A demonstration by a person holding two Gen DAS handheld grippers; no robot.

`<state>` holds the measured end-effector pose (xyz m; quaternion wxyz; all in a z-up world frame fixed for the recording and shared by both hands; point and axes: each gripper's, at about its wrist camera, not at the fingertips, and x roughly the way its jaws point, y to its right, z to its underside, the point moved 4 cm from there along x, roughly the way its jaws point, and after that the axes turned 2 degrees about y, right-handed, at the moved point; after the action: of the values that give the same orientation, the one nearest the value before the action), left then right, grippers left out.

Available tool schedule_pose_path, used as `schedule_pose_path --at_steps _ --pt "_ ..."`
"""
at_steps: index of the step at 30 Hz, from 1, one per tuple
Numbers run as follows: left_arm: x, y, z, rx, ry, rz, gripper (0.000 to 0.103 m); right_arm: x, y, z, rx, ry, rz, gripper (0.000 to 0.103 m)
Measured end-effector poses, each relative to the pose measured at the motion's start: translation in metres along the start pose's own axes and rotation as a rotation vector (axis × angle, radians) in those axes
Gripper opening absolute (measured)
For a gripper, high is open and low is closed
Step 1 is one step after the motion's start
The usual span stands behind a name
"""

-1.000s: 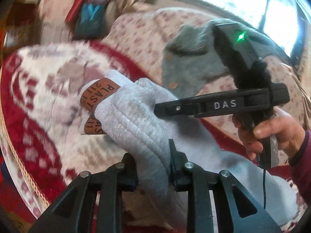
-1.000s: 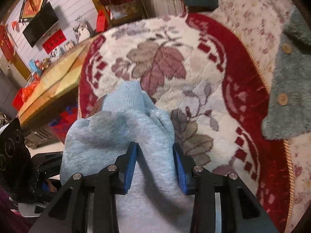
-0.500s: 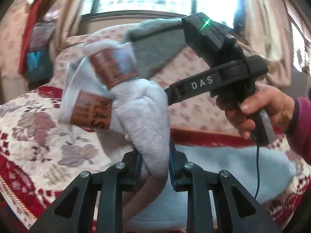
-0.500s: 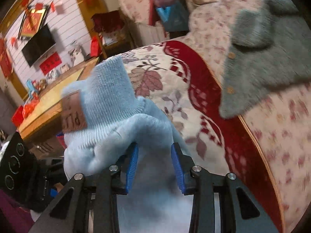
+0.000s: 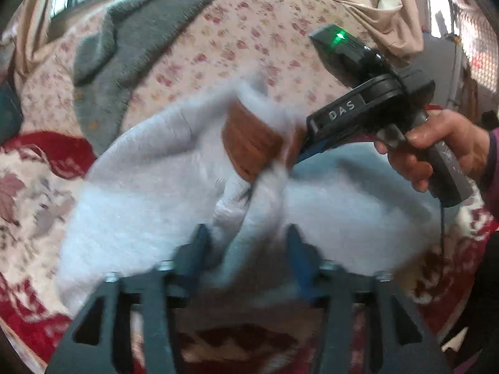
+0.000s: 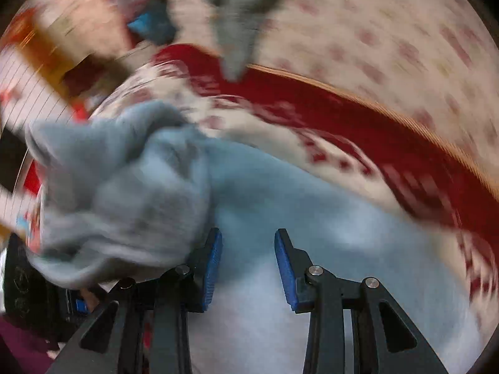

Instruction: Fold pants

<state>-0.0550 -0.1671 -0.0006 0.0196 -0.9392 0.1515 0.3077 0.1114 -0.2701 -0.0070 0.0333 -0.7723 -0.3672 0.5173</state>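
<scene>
Light grey-blue pants [image 5: 140, 202] lie spread on a red-bordered leaf-pattern blanket [image 5: 46, 149]. Their cuff end, with a brown leather label [image 5: 249, 143], is folded over onto the rest. My left gripper [image 5: 248, 246] is low over the fold. Its jaws are opening, with a loose ridge of cloth still standing between them. A hand [image 5: 436, 149] holds my right gripper [image 5: 301, 154], whose tip sits at the labelled cuff. In the blurred right wrist view, the right gripper [image 6: 249, 265] has pants cloth [image 6: 312, 233] running through its blue pads, and a bunch [image 6: 124, 202] hangs off to the left.
A grey buttoned cardigan [image 5: 134, 40] lies on the flowered sofa cover [image 5: 249, 31] behind the pants, and shows in the right wrist view as a cardigan [image 6: 237, 15] at the top. The blanket's red border [image 6: 343, 118] curves past the pants. A bright window stands behind.
Both grippers carried the cuff end across and down onto the spread pants. The left jaws, earlier clamped on the cloth, now stand much wider. The right jaws keep the same gap.
</scene>
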Motion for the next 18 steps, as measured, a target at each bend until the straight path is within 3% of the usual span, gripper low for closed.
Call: schedule_pose_path --at_steps 5,7,8,11,15,18 --pt "-0.026 0.011 0.004 0.034 0.022 0.007 0.078 -0.048 0.017 0.017 0.088 0.091 -0.019 0.046" --pt "-0.042 0.008 0.003 0.033 0.044 -0.023 0.079 -0.072 0.009 0.021 0.105 0.145 -0.049 0.07" --pt "-0.047 0.005 0.001 0.03 0.051 -0.042 0.081 -0.082 0.0 0.022 0.102 0.175 -0.091 0.074" --pt "-0.06 -0.017 -0.007 0.028 0.075 -0.106 0.085 -0.092 -0.031 0.024 0.075 0.205 -0.222 0.075" --pt "-0.066 -0.041 -0.011 0.036 0.067 -0.192 0.085 -0.067 -0.062 0.026 0.079 0.172 -0.332 0.075" --pt "-0.065 -0.061 -0.012 0.024 0.046 -0.241 0.085 -0.035 -0.063 0.037 0.076 0.128 -0.289 0.075"
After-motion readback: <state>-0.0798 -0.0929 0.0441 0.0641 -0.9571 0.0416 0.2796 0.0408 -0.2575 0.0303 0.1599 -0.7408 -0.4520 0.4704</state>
